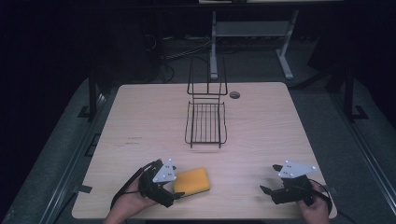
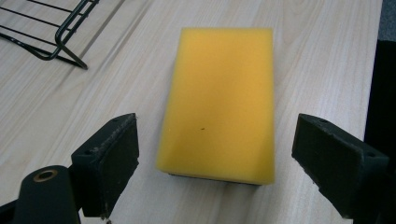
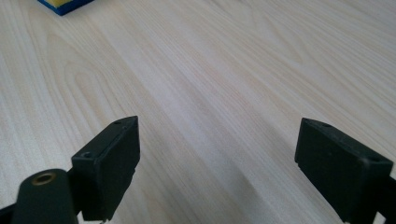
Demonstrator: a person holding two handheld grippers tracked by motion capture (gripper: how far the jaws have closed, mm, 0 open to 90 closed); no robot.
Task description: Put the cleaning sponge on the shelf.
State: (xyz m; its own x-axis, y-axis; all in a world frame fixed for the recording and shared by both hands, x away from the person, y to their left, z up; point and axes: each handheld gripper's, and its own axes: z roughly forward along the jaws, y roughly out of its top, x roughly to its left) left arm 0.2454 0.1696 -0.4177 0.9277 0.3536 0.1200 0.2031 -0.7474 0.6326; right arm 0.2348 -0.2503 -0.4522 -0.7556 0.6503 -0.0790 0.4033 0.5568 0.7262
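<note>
A yellow sponge (image 1: 192, 181) with a dark underside lies flat on the wooden table (image 1: 149, 121) near its front edge. My left gripper (image 1: 175, 198) is just left of it, open. In the left gripper view the sponge (image 2: 220, 100) lies ahead of and between the two wide-spread jaws of the left gripper (image 2: 229, 161), its near end level with the pads; neither pad touches it. My right gripper (image 1: 272, 178) sits at the front right, open over bare wood, also seen as the right gripper (image 3: 231, 158). A corner of the sponge (image 3: 65, 4) shows far off there.
A black wire rack (image 1: 206, 109) stands at the table's middle back, its corner (image 2: 46, 32) near the sponge in the left gripper view. A round cable hole (image 1: 234, 94) is behind it. Bare wood lies between the two grippers.
</note>
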